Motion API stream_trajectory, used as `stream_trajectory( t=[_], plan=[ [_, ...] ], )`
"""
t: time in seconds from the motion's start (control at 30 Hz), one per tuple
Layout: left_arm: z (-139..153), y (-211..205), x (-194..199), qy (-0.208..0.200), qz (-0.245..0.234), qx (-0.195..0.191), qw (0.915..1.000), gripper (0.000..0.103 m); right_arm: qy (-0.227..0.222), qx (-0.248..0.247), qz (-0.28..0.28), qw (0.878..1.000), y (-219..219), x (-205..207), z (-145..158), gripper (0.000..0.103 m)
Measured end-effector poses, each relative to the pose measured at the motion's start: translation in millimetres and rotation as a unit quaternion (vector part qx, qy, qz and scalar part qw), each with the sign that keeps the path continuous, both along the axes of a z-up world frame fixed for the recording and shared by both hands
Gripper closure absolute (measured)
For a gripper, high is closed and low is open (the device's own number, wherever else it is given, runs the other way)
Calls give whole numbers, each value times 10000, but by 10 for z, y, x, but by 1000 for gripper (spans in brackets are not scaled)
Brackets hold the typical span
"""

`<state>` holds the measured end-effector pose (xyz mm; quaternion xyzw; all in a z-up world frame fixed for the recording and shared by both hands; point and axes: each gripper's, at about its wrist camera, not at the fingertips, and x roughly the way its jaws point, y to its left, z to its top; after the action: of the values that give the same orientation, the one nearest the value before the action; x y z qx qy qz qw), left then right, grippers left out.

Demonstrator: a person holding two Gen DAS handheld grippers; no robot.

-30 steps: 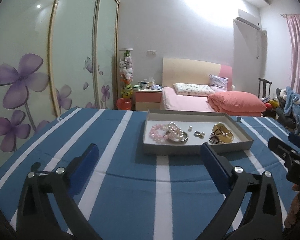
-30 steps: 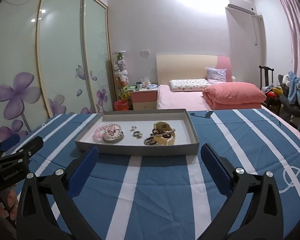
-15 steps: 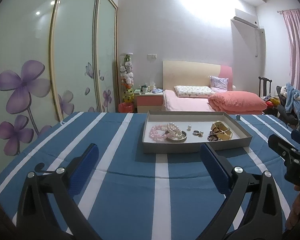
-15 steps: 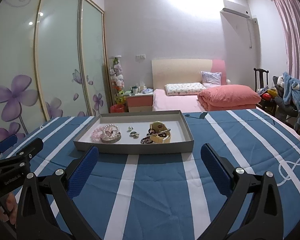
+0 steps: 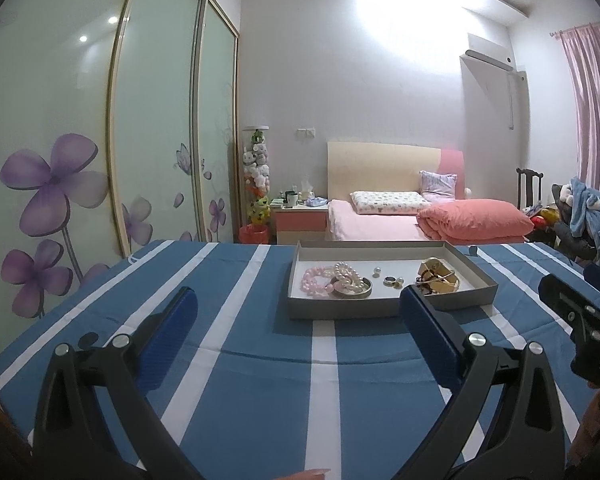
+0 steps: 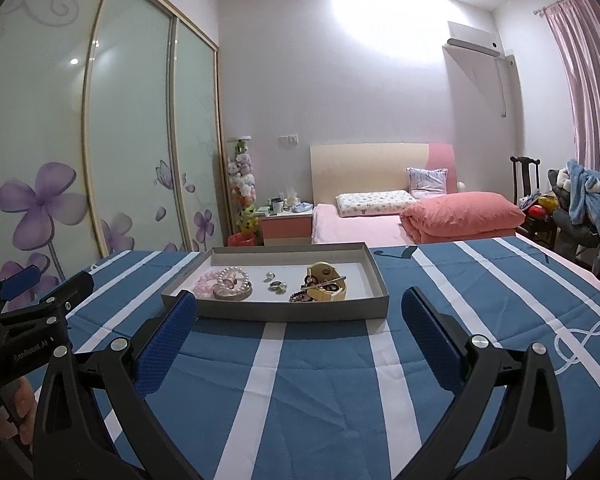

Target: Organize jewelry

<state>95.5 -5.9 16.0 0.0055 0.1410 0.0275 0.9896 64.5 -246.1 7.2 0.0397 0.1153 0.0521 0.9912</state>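
Resting on a blue cloth with white stripes (image 5: 260, 380), a shallow grey tray (image 5: 340, 312) is seen ahead of both grippers, well apart from them. Inside it, a pink bead bracelet (image 5: 314, 282) and a pearl bracelet (image 5: 346, 276) are piled together at the left, a few small rings (image 5: 392, 279) are scattered near the middle, and a yellow band with dark beads (image 5: 438, 280) is placed at the right. The left gripper (image 5: 296, 312) is held with its blue pads spread wide, nothing between them. The right gripper (image 6: 300, 312) is likewise spread and empty, above the cloth.
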Motion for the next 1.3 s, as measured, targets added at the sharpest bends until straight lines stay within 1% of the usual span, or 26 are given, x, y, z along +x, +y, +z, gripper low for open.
stream_trajectory(
  t=[0.2, 0.33, 1.3],
  plan=[
    [-50, -13, -20, 53, -38, -29, 10000, 4, 70, 2, 43, 10000, 22, -6, -38, 2],
    [-50, -7, -25, 19, -32, -69, 10000, 4, 24, 5, 21, 10000, 8, -27, -14, 2],
    [-59, -10, -9, 54, -81, -93, 9999, 4, 188, 76, 35, 9998, 21, 38, -52, 2]
  ],
)
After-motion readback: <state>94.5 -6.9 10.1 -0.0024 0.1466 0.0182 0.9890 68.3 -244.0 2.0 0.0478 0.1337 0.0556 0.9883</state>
